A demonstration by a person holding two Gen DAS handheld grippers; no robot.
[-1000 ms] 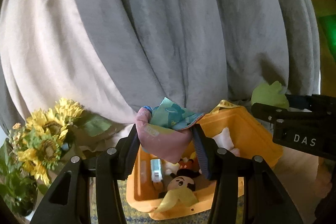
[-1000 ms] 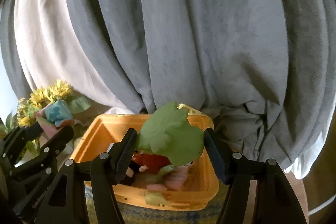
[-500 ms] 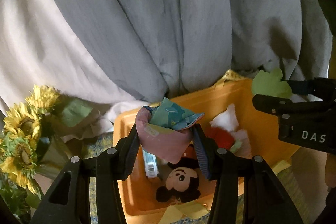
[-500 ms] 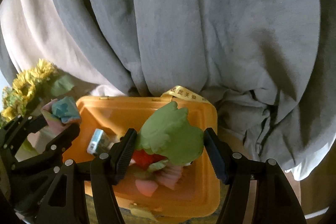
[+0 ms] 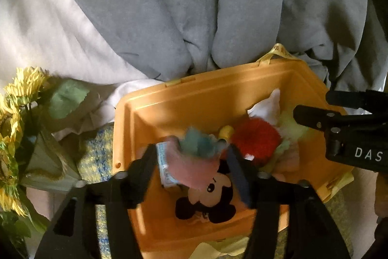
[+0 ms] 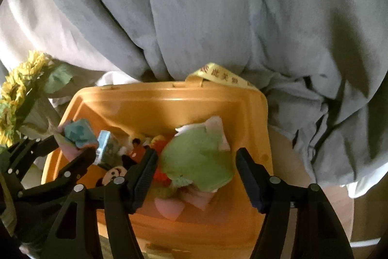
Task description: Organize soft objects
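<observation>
An orange bin [image 5: 194,98] [image 6: 174,101] holds several soft toys, among them a Mickey plush [image 5: 208,196] and a red fuzzy toy [image 5: 254,140]. My left gripper [image 5: 194,159] hangs over the bin with its jaws spread; a pink and teal soft toy [image 5: 191,162] [image 6: 77,137] sits blurred between them, and contact is unclear. My right gripper [image 6: 196,166] is open over the bin's right half. A green soft toy [image 6: 196,157] lies loose between its fingers, clear of both pads, above the pile.
Grey and white bedding [image 5: 169,4] is heaped behind the bin. Yellow sunflowers [image 5: 17,113] stand at the left. A blue-yellow mat [image 5: 94,154] lies under the bin. A yellow ribbon [image 6: 218,75] hangs over its far rim.
Both grippers have moved forward and down over the bin. The right jaws have opened and let go of the green toy. The left jaws have widened around the pink and teal toy.
</observation>
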